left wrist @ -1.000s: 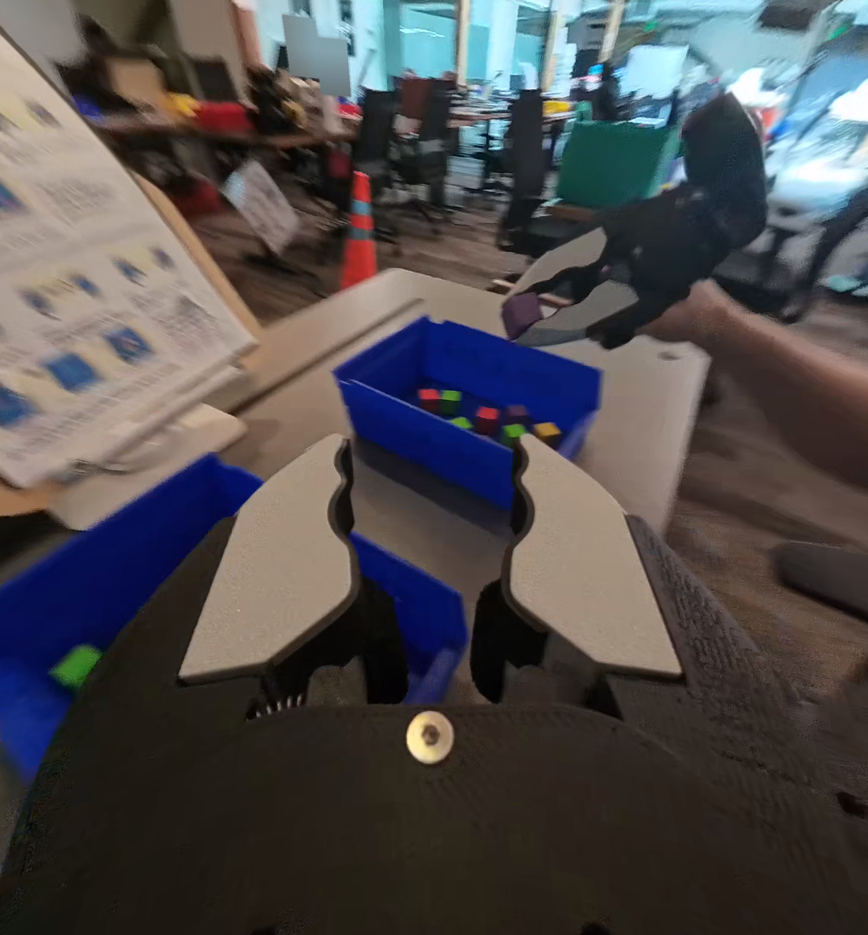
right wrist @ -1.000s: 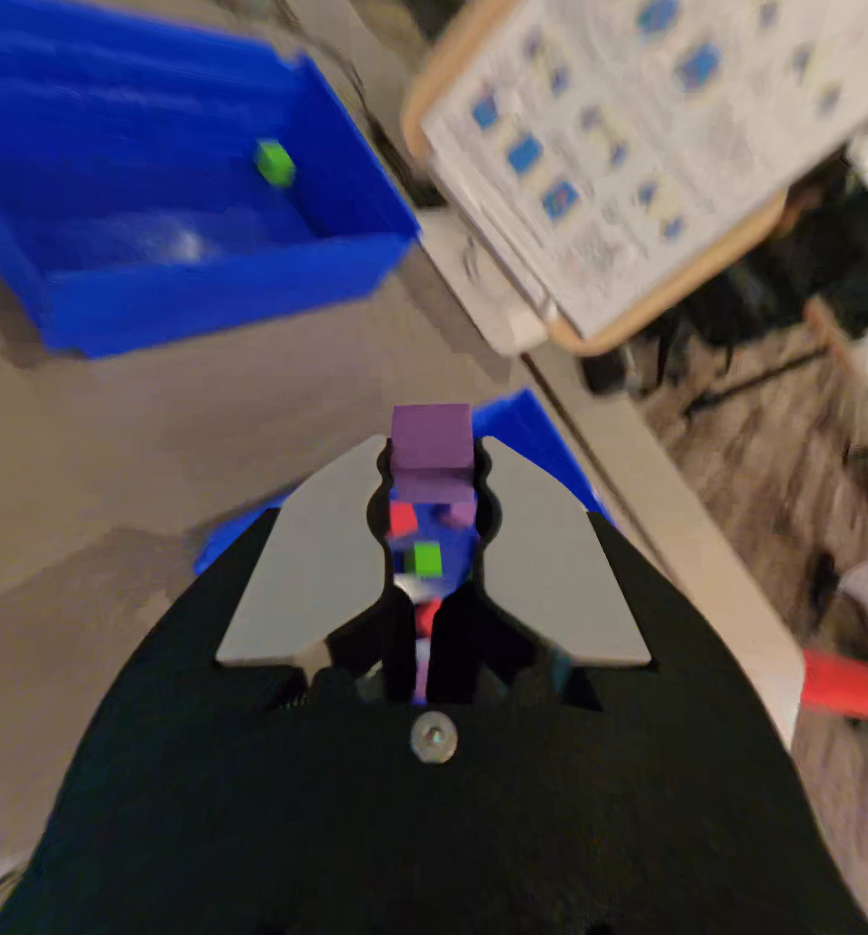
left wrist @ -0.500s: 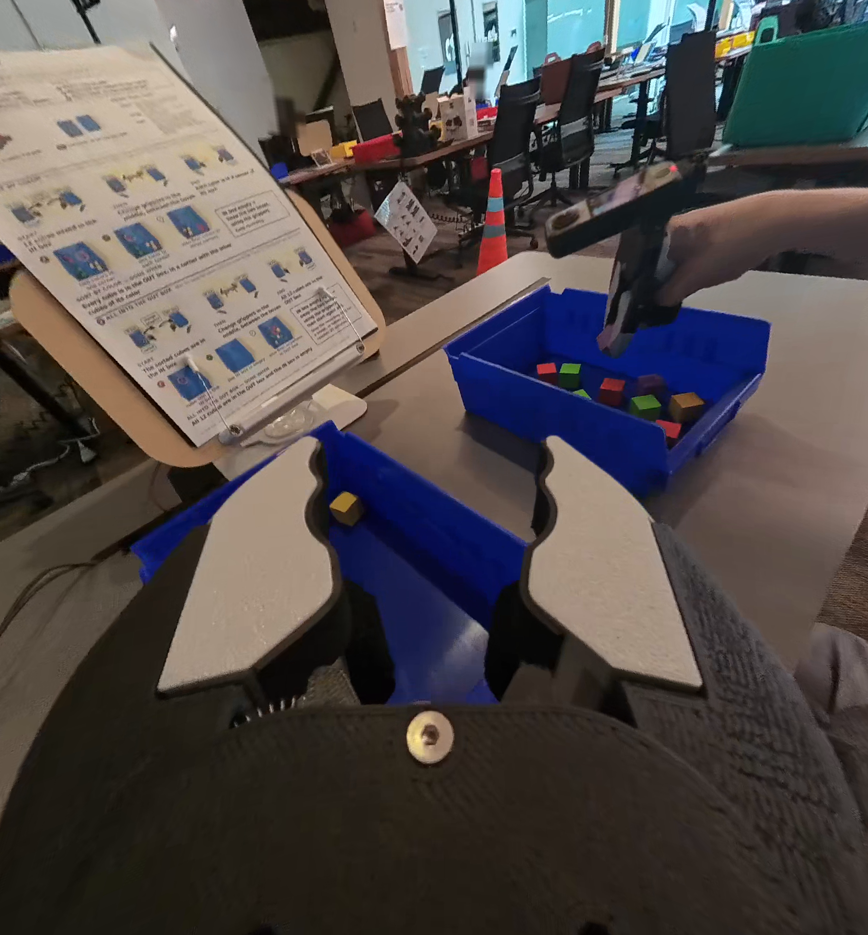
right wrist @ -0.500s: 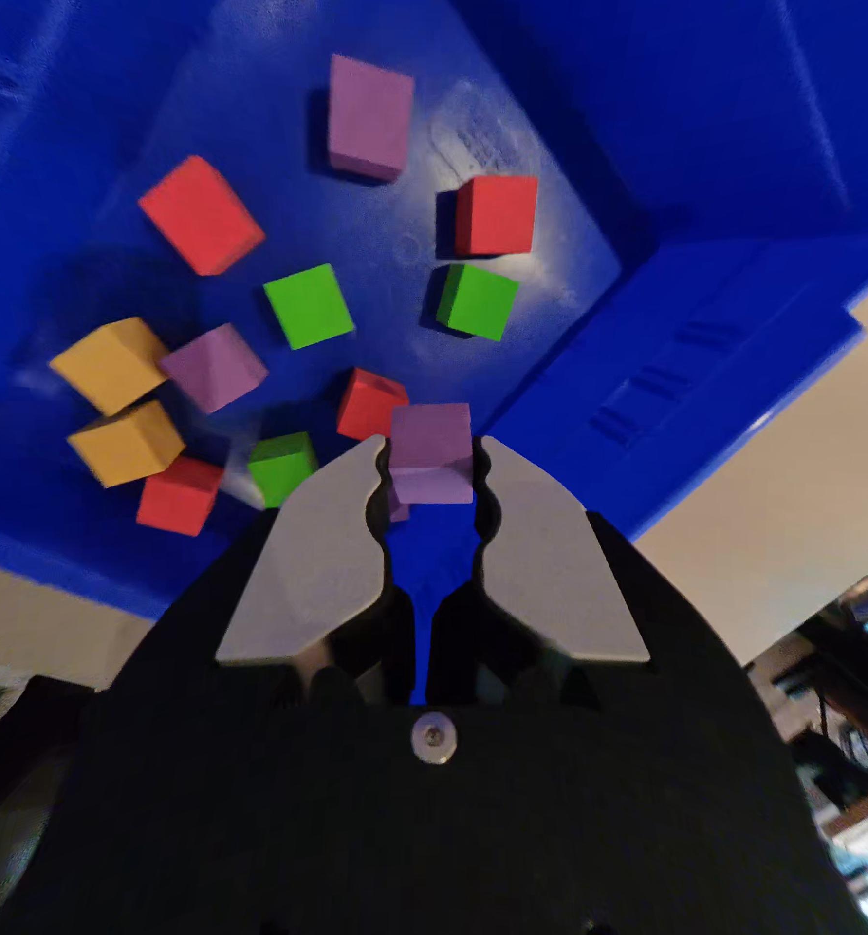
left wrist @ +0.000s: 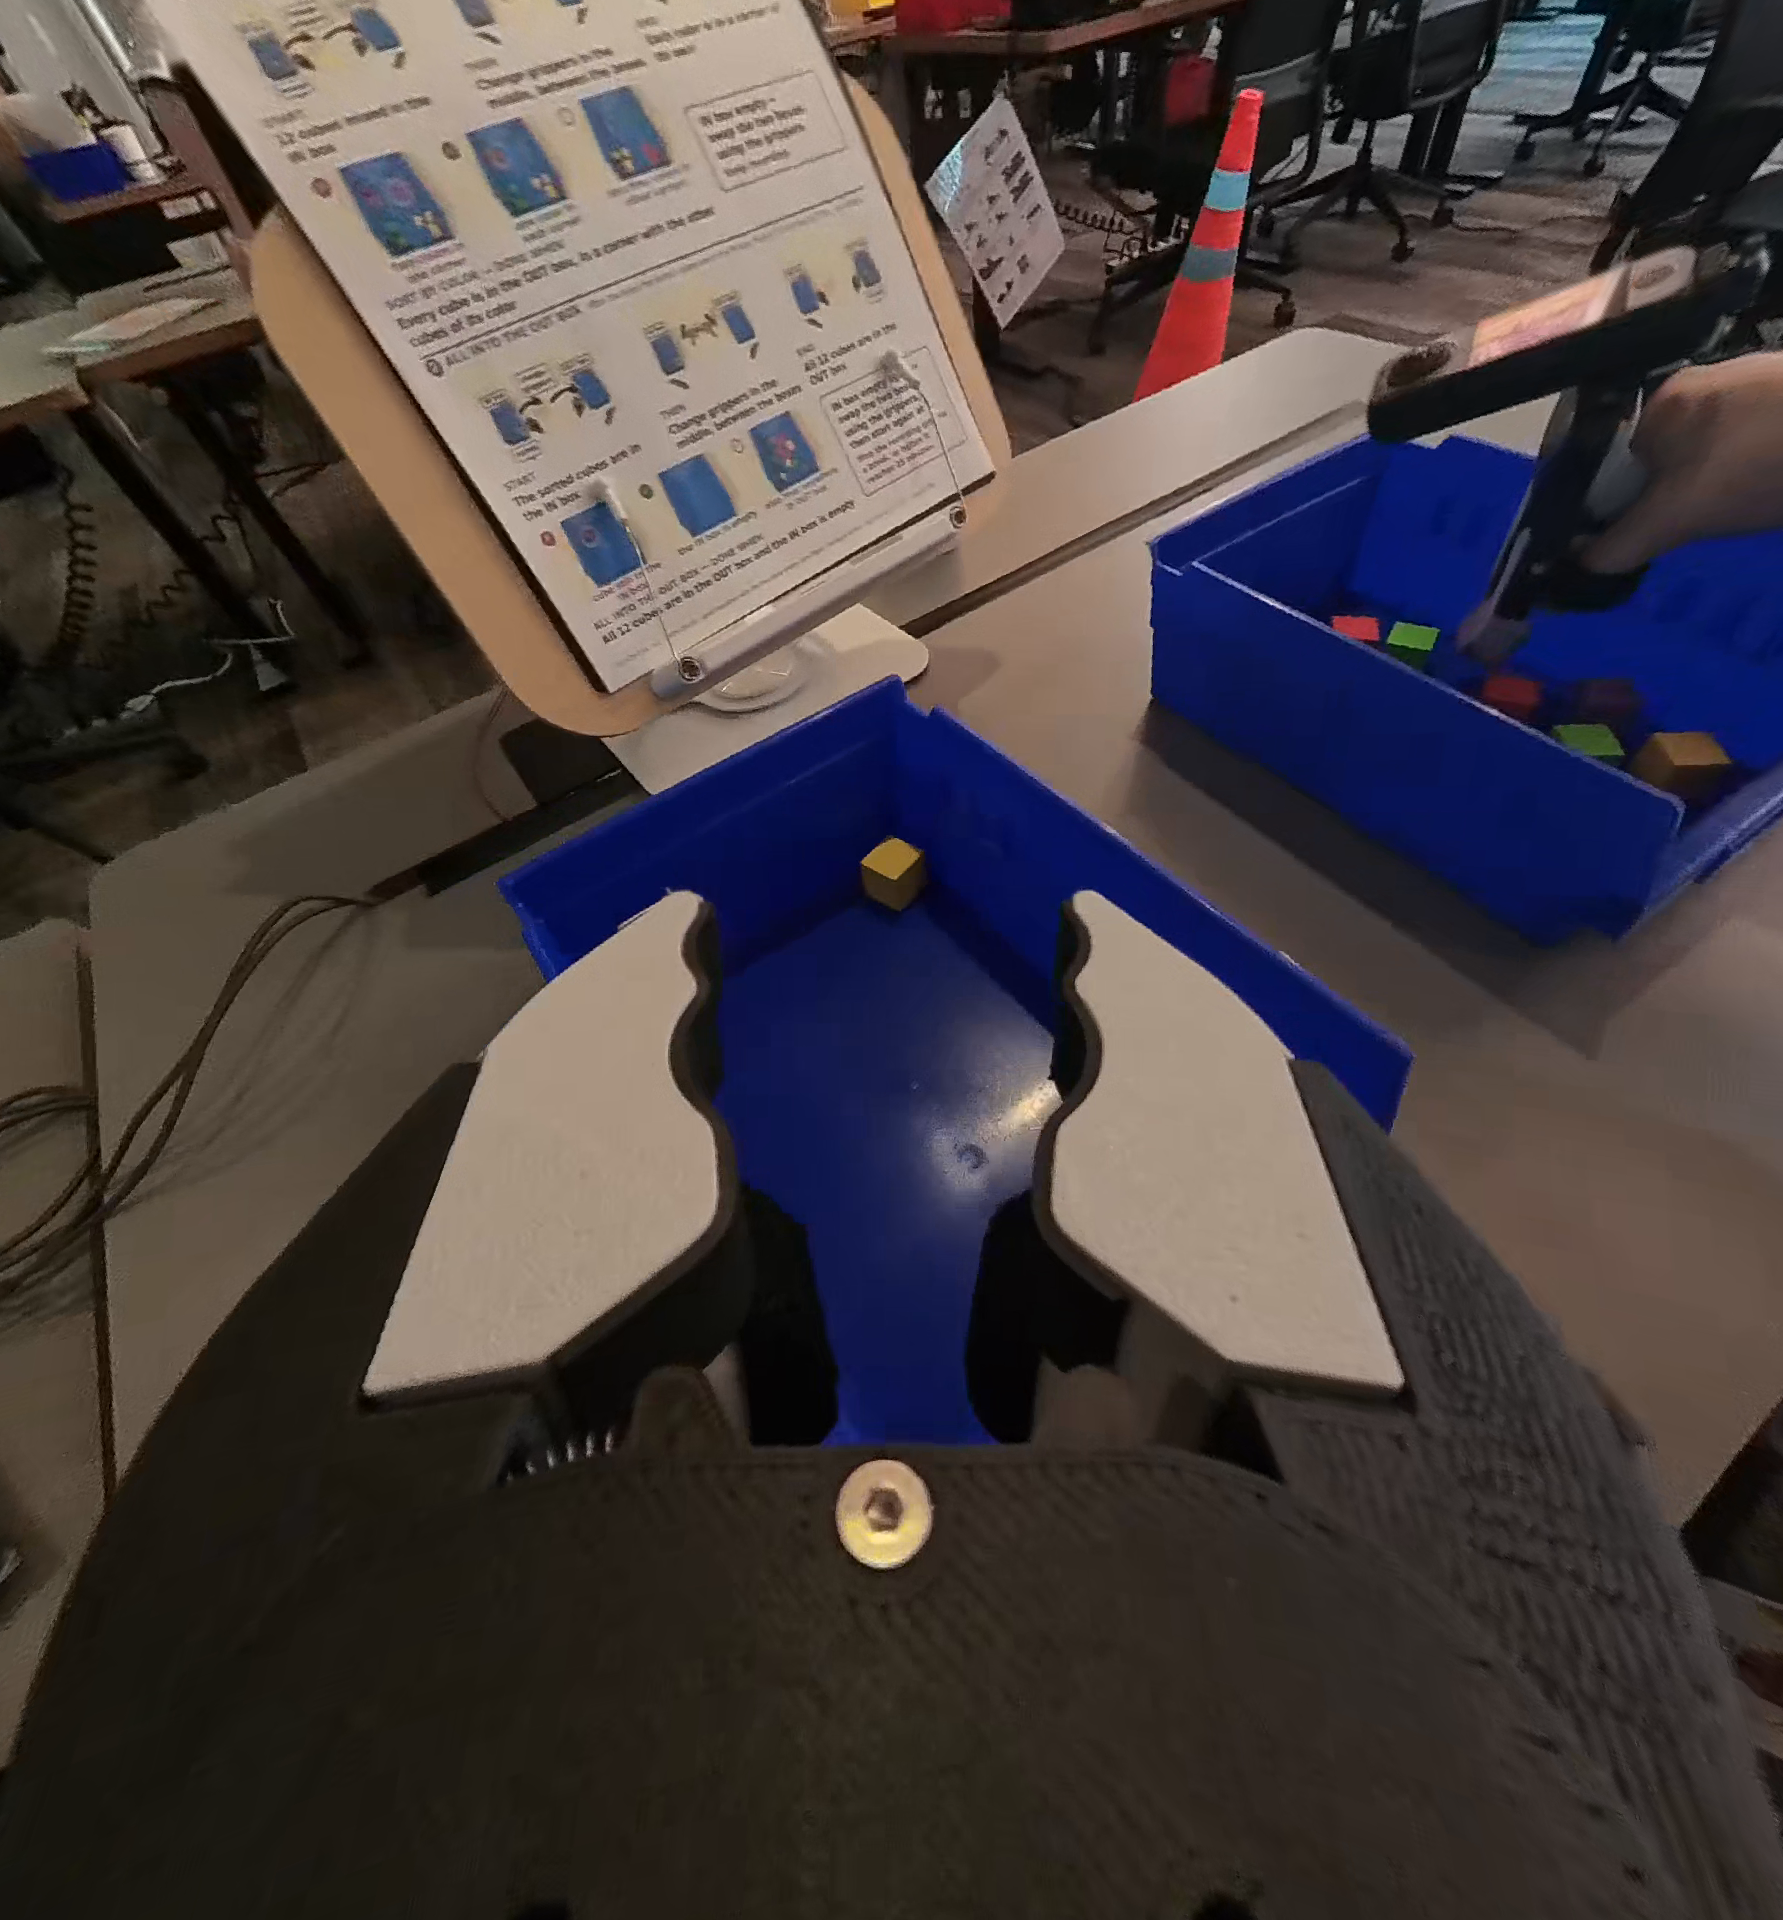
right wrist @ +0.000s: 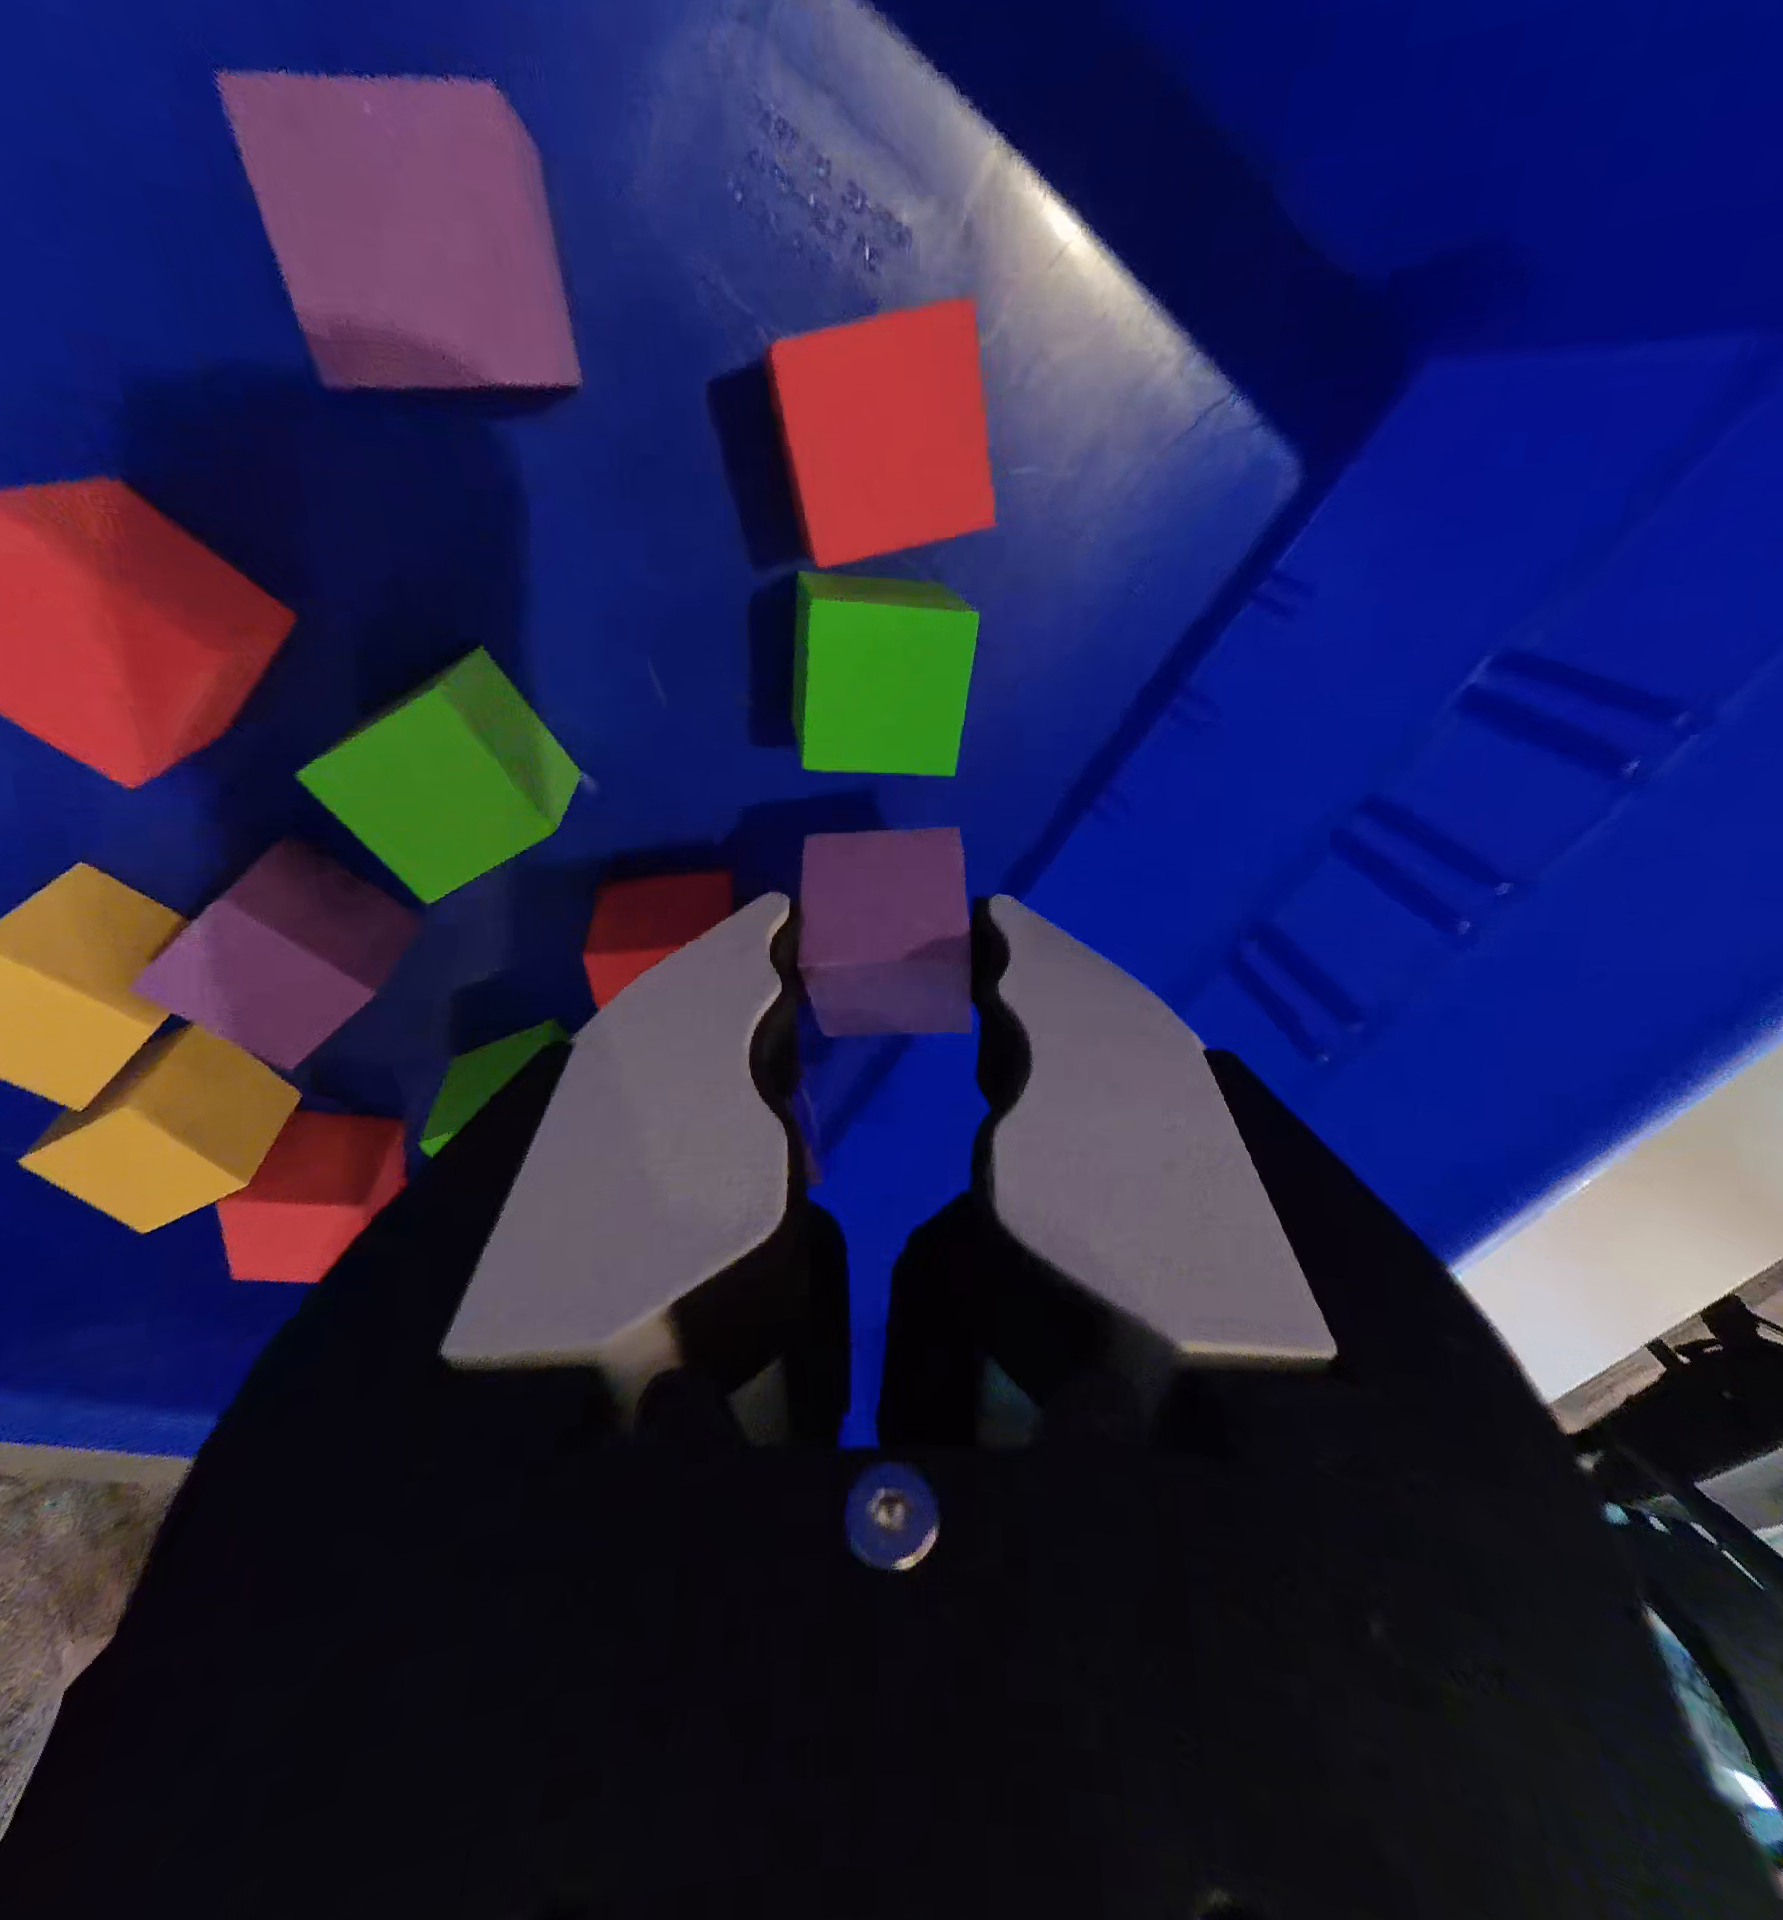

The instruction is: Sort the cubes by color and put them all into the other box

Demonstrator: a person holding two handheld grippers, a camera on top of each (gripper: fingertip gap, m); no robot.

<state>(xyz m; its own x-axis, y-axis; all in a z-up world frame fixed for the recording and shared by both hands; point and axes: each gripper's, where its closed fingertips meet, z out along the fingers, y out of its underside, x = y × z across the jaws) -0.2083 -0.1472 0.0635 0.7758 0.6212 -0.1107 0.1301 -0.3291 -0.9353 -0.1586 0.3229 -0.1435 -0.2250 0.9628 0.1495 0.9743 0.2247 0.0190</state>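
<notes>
My right gripper (right wrist: 885, 914) is shut on a purple cube (right wrist: 883, 930) and holds it low inside a blue bin (right wrist: 1489, 727), close to the bin floor. Around it lie several loose cubes: a red cube (right wrist: 882, 431), a green cube (right wrist: 885, 675), another green cube (right wrist: 445, 774) and a large purple cube (right wrist: 409, 229). My left gripper (left wrist: 882, 925) is open and empty over a second blue bin (left wrist: 1230, 987) that holds one yellow cube (left wrist: 892, 873). The right gripper (left wrist: 1500, 623) also shows in the left wrist view, reaching down into the far bin (left wrist: 1386, 748).
An instruction board (left wrist: 638, 343) on a stand rises behind the near bin. Cables (left wrist: 87, 1143) lie on the grey table (left wrist: 1593, 1091) at the left. An orange cone (left wrist: 1204, 260) and office chairs stand on the floor beyond. Yellow cubes (right wrist: 108, 1049) lie at the bin's left.
My right gripper has carried the purple cube from above the table down into the bin of cubes and lowered it nearer the floor. My left gripper has swung over the near bin.
</notes>
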